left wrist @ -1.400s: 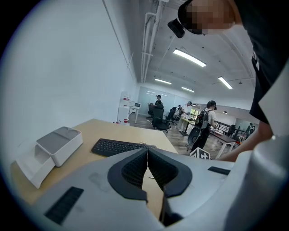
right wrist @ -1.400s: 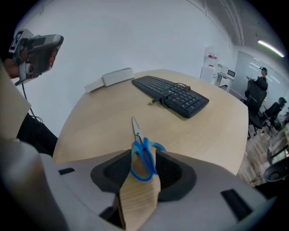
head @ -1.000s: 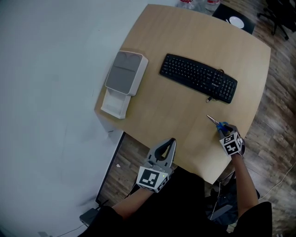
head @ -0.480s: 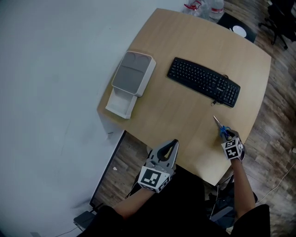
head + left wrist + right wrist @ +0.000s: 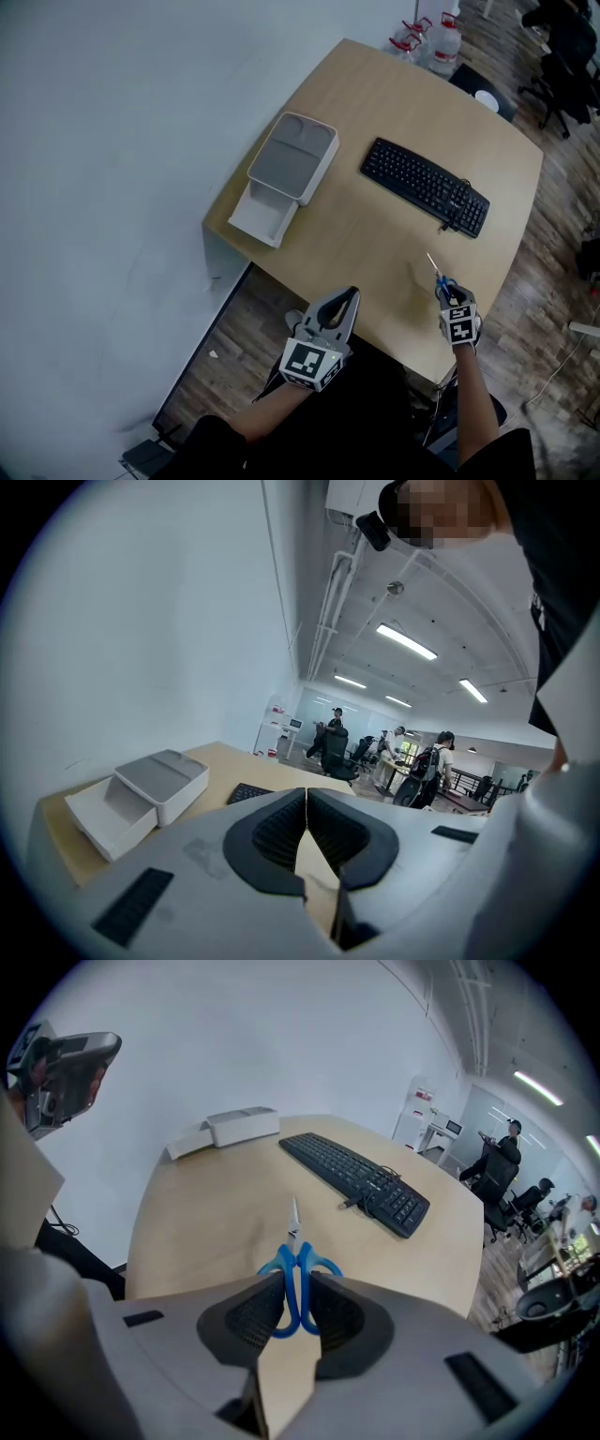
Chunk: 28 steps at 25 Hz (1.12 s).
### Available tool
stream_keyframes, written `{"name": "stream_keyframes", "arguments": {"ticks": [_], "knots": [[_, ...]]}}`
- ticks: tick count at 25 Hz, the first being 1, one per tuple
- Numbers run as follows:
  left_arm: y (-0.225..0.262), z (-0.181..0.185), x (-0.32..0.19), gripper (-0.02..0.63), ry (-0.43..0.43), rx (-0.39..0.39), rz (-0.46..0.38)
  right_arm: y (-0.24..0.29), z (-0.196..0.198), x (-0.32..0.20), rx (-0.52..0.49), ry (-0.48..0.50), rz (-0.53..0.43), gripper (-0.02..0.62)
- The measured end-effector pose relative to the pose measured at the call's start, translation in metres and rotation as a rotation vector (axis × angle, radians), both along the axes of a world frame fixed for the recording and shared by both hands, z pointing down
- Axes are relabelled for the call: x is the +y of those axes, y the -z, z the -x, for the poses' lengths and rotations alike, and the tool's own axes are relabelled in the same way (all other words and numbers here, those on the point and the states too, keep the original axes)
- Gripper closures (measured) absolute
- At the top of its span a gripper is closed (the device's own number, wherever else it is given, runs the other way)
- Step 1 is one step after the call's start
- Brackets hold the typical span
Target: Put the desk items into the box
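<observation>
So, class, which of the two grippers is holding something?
The right gripper, clamped on blue-handled scissors; the left gripper has its jaws together with nothing between.

No lettering can be read anywhere in these views. The key legends on the black keyboard (image 5: 425, 187), centre right of the frame, are too small to make out. The bottles (image 5: 427, 39) at the top edge show only blurred red labels, and the marker cube (image 5: 307, 362) at lower centre carries a square pattern, not words.
</observation>
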State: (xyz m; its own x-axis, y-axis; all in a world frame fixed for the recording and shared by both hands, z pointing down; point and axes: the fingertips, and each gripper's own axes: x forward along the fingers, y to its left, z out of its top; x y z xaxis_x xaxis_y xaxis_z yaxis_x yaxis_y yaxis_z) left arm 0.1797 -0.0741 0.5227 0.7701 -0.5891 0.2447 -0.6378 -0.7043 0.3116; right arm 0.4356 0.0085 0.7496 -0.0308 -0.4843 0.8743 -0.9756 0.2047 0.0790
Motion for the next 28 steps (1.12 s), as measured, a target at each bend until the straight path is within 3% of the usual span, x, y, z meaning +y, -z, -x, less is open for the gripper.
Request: {"name": "stream_keyframes", "arguments": {"ticks": [5,9,16,28], "knots": [[0.007,0.056,-0.011,0.589,0.036,0.045,0.009,0.033,0.049,-0.013,0.020,-0.006,-0.037,0.453],[0.024,0.093,-0.018,0.589,-0.020,0.112,-0.017,0.061,0.092,-0.030,0.024,-0.019,-0.073,0.453],[0.023,0.171,-0.030,0.589,0.007,0.109,-0.023,0.100,0.176,-0.052,0.026,-0.026,-0.161,0.453],[0.011,0.283,-0.028,0.589,0.076,0.130,-0.052,0.114,0.320,-0.092,-0.060,0.038,-0.256,0.453]]}}
